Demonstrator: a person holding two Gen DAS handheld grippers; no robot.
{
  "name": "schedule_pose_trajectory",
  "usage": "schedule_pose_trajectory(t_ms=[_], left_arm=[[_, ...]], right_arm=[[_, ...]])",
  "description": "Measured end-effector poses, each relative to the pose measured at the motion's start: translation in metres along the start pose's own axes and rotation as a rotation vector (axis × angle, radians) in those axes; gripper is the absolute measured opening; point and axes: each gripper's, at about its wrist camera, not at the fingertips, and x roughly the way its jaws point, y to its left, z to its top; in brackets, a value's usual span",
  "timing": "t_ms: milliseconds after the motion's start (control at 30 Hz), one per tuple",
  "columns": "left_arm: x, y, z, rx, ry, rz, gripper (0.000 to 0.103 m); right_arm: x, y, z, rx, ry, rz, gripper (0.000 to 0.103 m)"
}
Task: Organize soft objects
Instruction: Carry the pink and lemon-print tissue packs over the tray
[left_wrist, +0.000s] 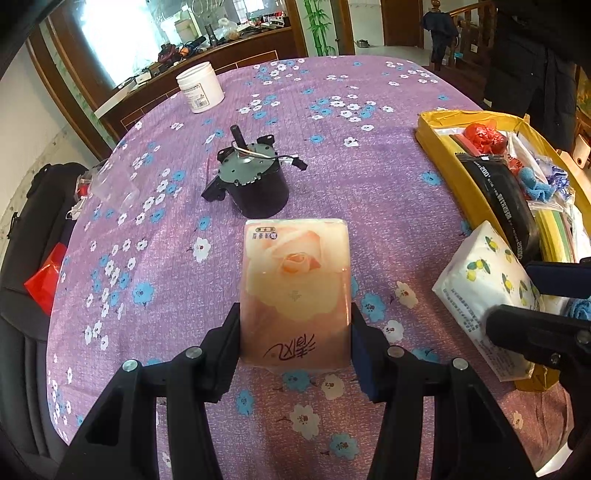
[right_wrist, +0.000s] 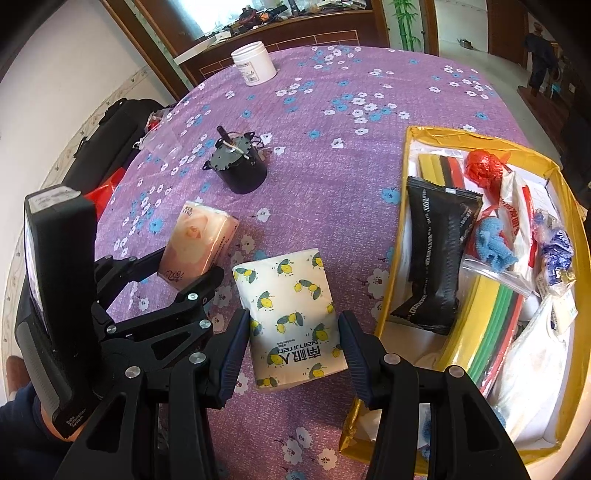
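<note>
A pink rose-print tissue pack (left_wrist: 295, 291) sits between the fingers of my left gripper (left_wrist: 295, 343), which is shut on its sides over the purple flowered tablecloth (left_wrist: 332, 147). The pack also shows in the right wrist view (right_wrist: 197, 240). A white lemon-print tissue pack (right_wrist: 291, 317) is held between the fingers of my right gripper (right_wrist: 291, 354), which is shut on it; it also shows in the left wrist view (left_wrist: 487, 291). A yellow box (right_wrist: 402, 229) of soft items stands to the right.
A black motor (left_wrist: 251, 181) stands mid-table and a white jar (left_wrist: 199, 86) at the far left. A clear plastic bag (left_wrist: 110, 184) lies at the table's left edge. The box holds a black packet (right_wrist: 439, 254), a red bag (right_wrist: 484, 166) and a blue cloth (right_wrist: 495, 243).
</note>
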Motion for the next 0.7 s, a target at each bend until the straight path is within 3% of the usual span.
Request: schedule_pose_trajectory(t_ms=[700], left_arm=[[-0.027,-0.054,0.019,0.122,-0.071,-0.056,0.052]], right_arm=[[-0.048,-0.057,-0.015,0.156,-0.108,-0.052,0.054]])
